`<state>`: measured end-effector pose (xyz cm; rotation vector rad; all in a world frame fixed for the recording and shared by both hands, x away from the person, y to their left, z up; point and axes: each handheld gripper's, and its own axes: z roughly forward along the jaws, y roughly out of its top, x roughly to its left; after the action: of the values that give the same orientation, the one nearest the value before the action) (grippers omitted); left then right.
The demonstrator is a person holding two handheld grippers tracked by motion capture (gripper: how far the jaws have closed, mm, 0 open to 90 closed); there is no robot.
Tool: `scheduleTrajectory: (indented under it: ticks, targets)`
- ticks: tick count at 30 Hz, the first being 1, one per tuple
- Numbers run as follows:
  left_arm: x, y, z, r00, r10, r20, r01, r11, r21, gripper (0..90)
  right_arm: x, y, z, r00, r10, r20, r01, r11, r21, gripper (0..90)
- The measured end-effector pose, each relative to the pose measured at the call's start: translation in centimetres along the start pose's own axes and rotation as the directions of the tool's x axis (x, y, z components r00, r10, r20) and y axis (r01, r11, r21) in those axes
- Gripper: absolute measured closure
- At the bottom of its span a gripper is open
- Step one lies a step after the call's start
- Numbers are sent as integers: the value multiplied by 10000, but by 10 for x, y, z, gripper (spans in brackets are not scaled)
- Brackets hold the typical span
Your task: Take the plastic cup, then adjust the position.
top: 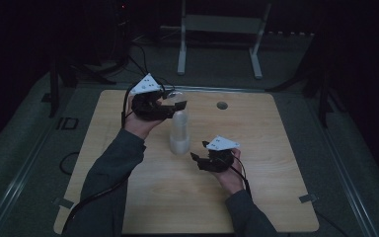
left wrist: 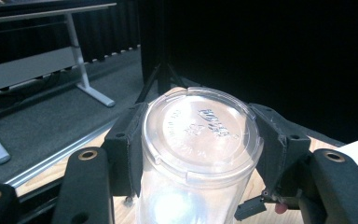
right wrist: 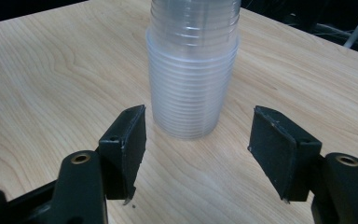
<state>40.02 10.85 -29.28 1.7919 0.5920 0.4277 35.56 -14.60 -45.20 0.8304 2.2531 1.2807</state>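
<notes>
My left claw (left wrist: 200, 154) clamped on top of tall stack of clear ribbed plastic cups (left wrist: 198, 154), black pads pressing both sides just under uppermost cup's upturned round base with embossed lettering. My right claw (right wrist: 196, 154) apart, jaws spread, nothing between pads; stack's foot just ahead, not touching. Stack (top: 179, 129) stands upright mid-way on pale wooden tabletop (top: 256, 197), cups nested upside down, rims layered near bottom, translucent, faintly cloudy. Right claw (top: 200, 157) low beside stack base in high view.
</notes>
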Motion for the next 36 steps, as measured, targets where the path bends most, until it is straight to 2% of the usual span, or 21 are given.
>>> scheduleTrajectory:
  ticks: [16,22,27,36]
  targets:
    - [-12,4,-11,9986,275,444,-266,9994,-206,411,-3,-7,-10,9998,21,198,-21,10000,10,349]
    - [-18,3,-12,9958,351,845,-333,9992,-233,411,-5,-10,-15,9996,72,266,-71,10000,-11,346]
    - [-22,1,-11,9937,478,1018,-477,9989,-36,411,-6,-11,-18,9995,102,294,-102,9999,-10,346]
    - [-24,-5,-17,9895,522,1345,-509,9986,-130,411,-8,-9,-23,9990,170,413,-165,9998,-137,325]
